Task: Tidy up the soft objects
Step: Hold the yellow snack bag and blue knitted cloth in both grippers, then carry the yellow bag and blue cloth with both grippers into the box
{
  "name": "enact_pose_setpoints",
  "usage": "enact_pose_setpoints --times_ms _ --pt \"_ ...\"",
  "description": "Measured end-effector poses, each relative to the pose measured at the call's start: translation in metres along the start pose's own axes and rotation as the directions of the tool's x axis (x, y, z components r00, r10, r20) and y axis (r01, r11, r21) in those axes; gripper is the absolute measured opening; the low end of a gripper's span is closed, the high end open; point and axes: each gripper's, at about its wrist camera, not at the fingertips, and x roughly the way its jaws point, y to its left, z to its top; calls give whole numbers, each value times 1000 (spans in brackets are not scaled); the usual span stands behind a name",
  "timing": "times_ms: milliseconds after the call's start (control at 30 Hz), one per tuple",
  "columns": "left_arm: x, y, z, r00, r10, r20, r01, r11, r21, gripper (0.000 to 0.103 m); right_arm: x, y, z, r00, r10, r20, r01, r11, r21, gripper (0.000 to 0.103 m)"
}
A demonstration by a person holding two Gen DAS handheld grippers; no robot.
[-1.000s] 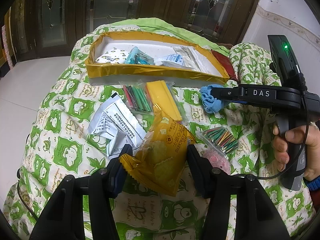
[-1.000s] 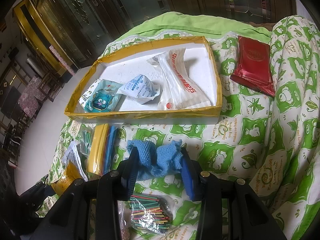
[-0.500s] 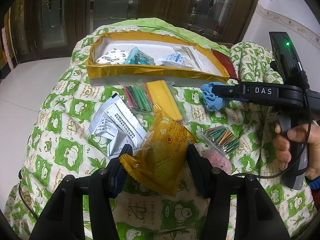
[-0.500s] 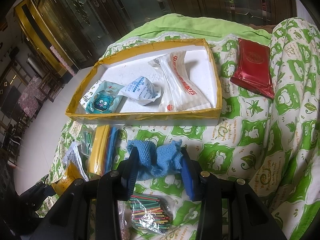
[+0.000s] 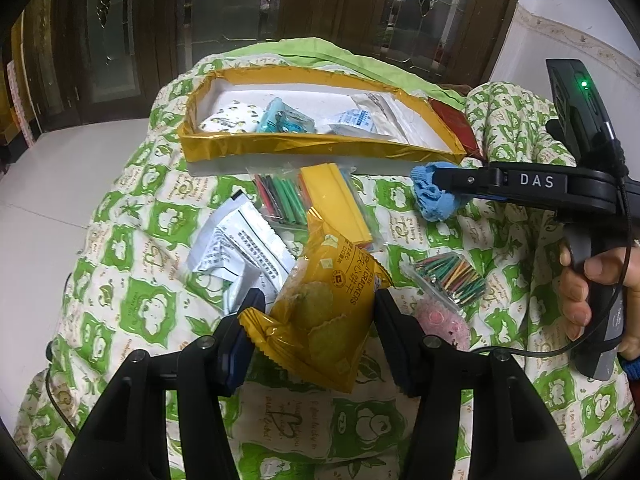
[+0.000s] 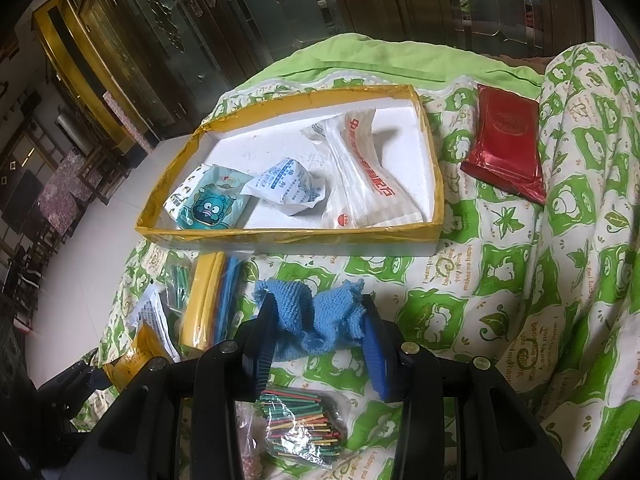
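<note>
Left claw held low and level, pinching the yellow cracker packet above the quilt. Right claw reaches across, clamped on the blue knit cloth near the yellow tray.

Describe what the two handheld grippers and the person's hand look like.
Both grippers are black plastic. The left gripper and the right gripper have blue finger pads. Seen from the left wrist view, the right one bears white "DAS" lettering, a green light and a thin black cable. The bare hand wraps its grey handle.
</note>
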Motion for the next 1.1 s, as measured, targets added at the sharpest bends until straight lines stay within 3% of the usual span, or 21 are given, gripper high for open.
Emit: enact_pose_setpoints --times_ms 500,1100 --pt "-10 5 5 1000 -21 23 22 999 -26 55 -9 10 2 999 -10 34 12 999 -35 42" --pt "-5 14 15 1000 -7 11 7 999 -42 55 -5 28 39 998 67 8 -67 997 -26 42"
